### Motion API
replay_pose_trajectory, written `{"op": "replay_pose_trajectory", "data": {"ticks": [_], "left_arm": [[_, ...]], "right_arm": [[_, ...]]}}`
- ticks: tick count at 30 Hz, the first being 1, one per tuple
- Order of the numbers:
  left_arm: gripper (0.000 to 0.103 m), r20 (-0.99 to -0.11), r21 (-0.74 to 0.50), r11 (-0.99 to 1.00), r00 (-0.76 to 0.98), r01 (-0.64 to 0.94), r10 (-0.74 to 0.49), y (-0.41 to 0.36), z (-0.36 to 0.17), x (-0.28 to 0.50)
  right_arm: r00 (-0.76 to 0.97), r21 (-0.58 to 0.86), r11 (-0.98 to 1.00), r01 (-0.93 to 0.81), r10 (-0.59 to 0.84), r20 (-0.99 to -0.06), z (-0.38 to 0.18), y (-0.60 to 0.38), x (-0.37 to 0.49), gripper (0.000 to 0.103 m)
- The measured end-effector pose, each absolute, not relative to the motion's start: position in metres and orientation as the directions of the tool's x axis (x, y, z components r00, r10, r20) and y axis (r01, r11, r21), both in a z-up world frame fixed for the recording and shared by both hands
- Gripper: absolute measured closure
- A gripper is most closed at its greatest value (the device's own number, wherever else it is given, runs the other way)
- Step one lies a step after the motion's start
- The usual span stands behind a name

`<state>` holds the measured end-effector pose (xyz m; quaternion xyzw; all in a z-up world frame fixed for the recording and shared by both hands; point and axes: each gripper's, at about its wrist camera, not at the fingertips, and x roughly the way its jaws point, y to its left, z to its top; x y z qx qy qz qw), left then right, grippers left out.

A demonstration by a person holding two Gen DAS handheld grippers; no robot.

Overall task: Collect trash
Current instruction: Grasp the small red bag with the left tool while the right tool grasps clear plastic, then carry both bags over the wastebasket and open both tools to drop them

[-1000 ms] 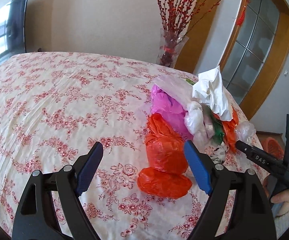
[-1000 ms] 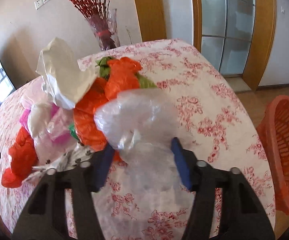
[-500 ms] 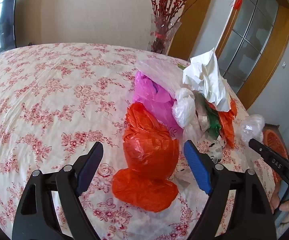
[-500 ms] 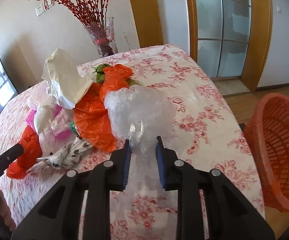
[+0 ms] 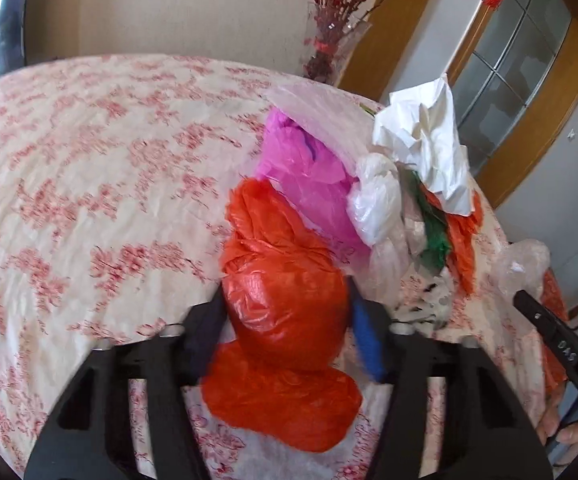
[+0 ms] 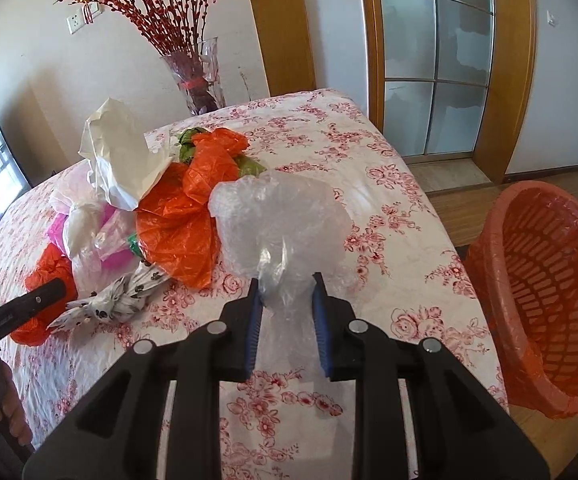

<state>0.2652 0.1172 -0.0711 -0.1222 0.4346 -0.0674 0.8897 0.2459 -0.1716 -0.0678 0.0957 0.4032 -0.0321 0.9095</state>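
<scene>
a: currently the left gripper [image 5: 285, 320] has its fingers [image 5: 365, 340] on either side of the orange bag [image 5: 285, 296], pressing into its sides; the view is blurred.
b: noted. where does that bag sit?
a: on the floral surface [image 5: 89, 184], at the near end of the trash pile [image 5: 369, 200], with a second orange lump [image 5: 281, 404] just below it.
b: right gripper [image 6: 285, 312]?
a: fingers [image 6: 321, 320] pinching the neck of a clear plastic bag [image 6: 285, 220]; the bag's bulk billows above the tips, over the surface near its edge.
b: rest of the pile?
a: pink bag [image 5: 309, 176], white crumpled paper [image 6: 121, 156], white knotted bag [image 5: 377, 204], orange and green bags [image 6: 193, 208], and a black-spotted white twist [image 6: 117, 300] lying just beside them.
b: bin?
a: orange basket [image 6: 545, 292] on the floor to the right of the surface, lined with orange plastic. vase of red branches [image 6: 197, 76] stands behind the far edge.
</scene>
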Motion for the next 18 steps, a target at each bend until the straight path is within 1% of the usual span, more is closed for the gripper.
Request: {"op": "replay_pose_trajectory", "data": {"ticks": [1, 3, 12, 18], "left_arm": [[0.055, -0.754, -0.285, 0.958, 0.615, 0.009, -0.230, 0.119, -0.070, 0.264], [0.057, -0.748, -0.287, 0.958, 0.622, 0.013, -0.232, 0.121, -0.067, 0.259], [0.058, -0.706, -0.276, 0.961, 0.672, 0.033, -0.226, 0.125, -0.034, 0.234], [0.058, -0.664, -0.268, 0.959, 0.703, 0.094, -0.254, 0.107, -0.006, 0.217]], "right_arm": [[0.673, 0.148, 0.980, 0.135, 0.019, -0.739, -0.067, -0.172, 0.245, 0.079], [0.676, 0.148, 0.980, 0.134, 0.018, -0.737, -0.065, -0.172, 0.242, 0.079], [0.709, 0.149, 0.981, 0.126, 0.017, -0.705, -0.044, -0.171, 0.222, 0.079], [0.740, 0.155, 0.980, 0.123, 0.013, -0.672, -0.024, -0.177, 0.204, 0.079]]}}
